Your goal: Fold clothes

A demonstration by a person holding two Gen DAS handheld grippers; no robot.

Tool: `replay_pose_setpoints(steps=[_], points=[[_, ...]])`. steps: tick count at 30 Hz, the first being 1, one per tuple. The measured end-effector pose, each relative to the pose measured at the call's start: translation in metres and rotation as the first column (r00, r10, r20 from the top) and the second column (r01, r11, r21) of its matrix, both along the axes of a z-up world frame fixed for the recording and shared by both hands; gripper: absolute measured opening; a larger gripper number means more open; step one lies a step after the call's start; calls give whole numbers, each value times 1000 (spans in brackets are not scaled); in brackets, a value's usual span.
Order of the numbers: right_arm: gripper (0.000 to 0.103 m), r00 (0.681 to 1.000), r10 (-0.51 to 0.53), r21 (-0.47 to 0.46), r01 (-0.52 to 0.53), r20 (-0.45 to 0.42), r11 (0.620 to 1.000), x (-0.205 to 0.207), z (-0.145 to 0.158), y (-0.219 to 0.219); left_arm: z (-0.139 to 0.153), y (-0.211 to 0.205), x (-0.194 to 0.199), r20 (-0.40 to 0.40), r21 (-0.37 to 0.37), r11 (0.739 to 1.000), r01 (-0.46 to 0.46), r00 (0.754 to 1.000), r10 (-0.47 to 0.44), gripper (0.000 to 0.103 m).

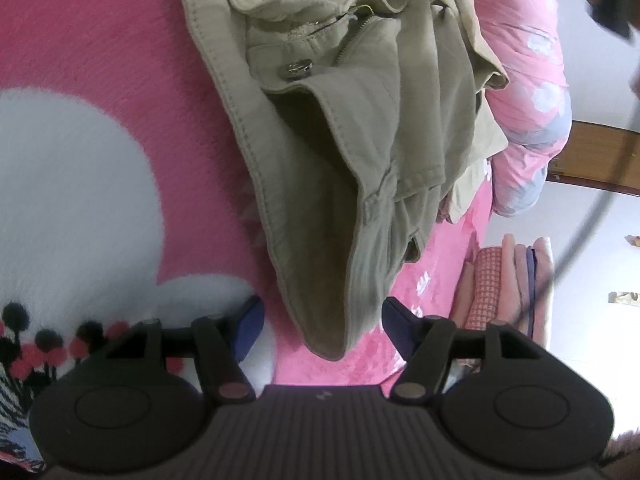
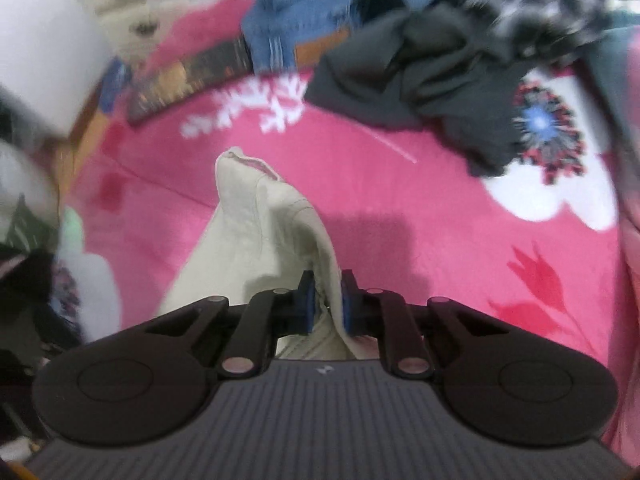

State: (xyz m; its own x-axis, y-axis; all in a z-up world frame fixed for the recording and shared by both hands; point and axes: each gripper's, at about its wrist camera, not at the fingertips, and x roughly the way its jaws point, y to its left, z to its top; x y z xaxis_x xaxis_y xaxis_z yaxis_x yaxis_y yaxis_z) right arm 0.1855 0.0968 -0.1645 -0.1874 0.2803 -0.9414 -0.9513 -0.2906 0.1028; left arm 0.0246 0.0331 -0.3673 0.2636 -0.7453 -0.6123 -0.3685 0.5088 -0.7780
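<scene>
khaki cotton trousers (image 1: 320, 128) are lying rumpled on the pink blanket (image 1: 100, 32), fly unzipped and button showing. your left gripper (image 1: 323, 330) is hovering with jaws spread around a hanging fold, pads clear of it. your right gripper (image 2: 327, 303) is pinching a pale hem, probably the same trousers. dark clothes (image 2: 432, 80) and a folded stack (image 1: 508, 280) are sitting nearby.

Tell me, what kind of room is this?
Probably a bedroom: clothes lie on a fuzzy pink flowered blanket spread like a bed cover, a puffy pink flowered quilt lies beside it, and a pale chest of drawers stands behind.
</scene>
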Motion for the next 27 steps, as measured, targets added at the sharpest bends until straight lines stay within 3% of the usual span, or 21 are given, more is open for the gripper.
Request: replay_pose_setpoints(steps=[5, 10, 12, 14, 15, 17, 23, 27], points=[[10, 995, -100, 81, 99, 8, 992, -1, 45, -49, 11, -18, 10, 41, 83, 997, -7, 999, 3, 65], [10, 977, -213, 143, 211, 0, 967, -5, 65, -91, 18, -10, 10, 80, 156, 987, -31, 997, 19, 63], [10, 969, -246, 162, 243, -2, 956, -6, 67, -102, 22, -13, 9, 95, 207, 977, -42, 995, 23, 53], [10, 962, -273, 177, 269, -4, 947, -5, 68, -113, 26, -12, 5, 99, 257, 965, -53, 995, 28, 31], [10, 959, -285, 185, 280, -1, 942, -6, 68, -116, 28, -11, 3, 100, 279, 958, -60, 994, 33, 28], [10, 951, -309, 205, 303, -5, 931, -4, 71, -123, 31, -10, 1, 107, 309, 948, -73, 993, 41, 13], [10, 920, -391, 251, 378, 2, 891, 1, 94, -149, 74, 3, 3, 192, 425, 899, -106, 981, 25, 9], [10, 888, -459, 291, 443, -14, 848, 10, 117, -160, 107, 37, 9, 251, 468, 872, -142, 968, 23, 9]])
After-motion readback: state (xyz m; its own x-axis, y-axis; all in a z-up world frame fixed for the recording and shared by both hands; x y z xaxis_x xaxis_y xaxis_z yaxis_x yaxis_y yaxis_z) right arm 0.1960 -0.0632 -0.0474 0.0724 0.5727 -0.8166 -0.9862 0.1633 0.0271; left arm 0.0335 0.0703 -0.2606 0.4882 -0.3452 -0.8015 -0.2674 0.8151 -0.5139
